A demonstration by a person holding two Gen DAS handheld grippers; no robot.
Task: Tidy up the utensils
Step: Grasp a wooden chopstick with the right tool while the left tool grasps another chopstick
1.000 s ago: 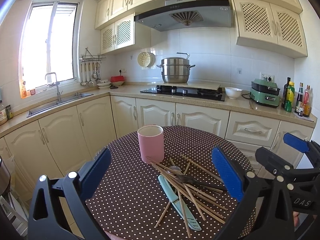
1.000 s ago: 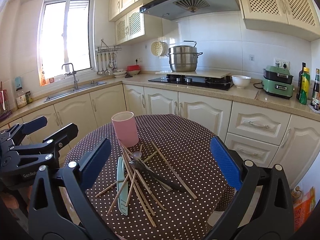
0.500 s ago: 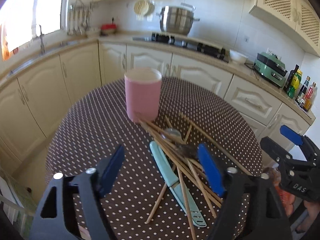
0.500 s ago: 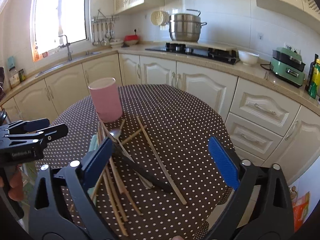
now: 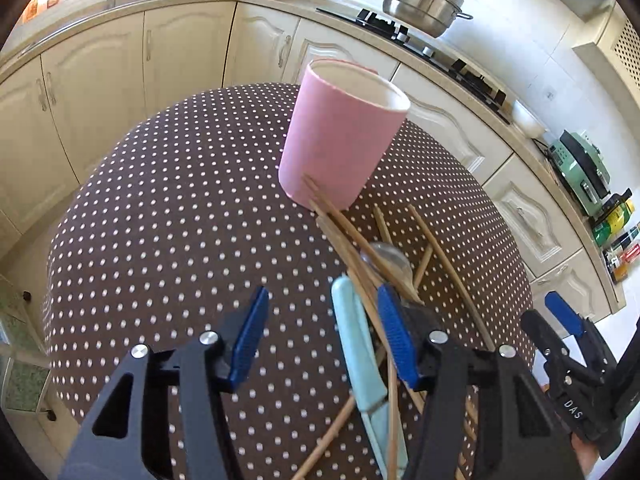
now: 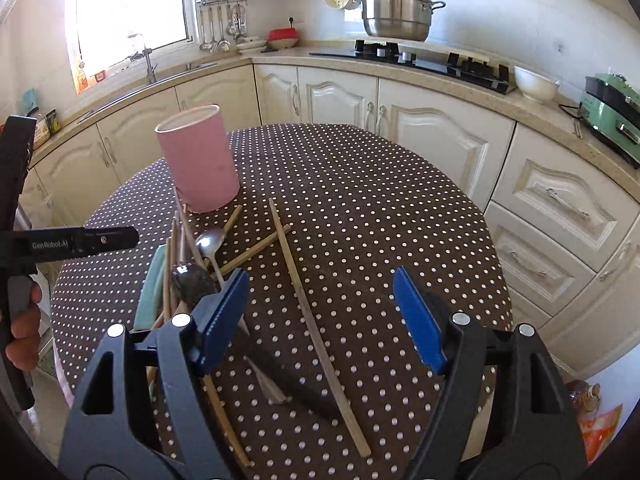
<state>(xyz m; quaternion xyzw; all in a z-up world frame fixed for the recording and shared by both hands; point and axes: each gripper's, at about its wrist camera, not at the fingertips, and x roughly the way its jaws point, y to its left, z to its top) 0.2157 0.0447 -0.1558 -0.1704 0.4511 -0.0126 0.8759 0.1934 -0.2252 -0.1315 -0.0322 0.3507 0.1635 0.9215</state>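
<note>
Both grippers are closing in on nothing yet: left gripper (image 5: 322,336) nearing the teal knife (image 5: 358,354), right gripper (image 6: 320,314) straddling one chopstick (image 6: 316,316). Better singling out one piece before aiming for the pink cup (image 5: 340,136).

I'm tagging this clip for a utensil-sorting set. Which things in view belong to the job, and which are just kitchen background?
Part of the job:
pink cup
wooden chopsticks
metal spoon
dark spoon
mint-green knife

Just lying about:
steel steamer pot
white bowl
green appliance
hanging ladles
sauce bottles
</note>
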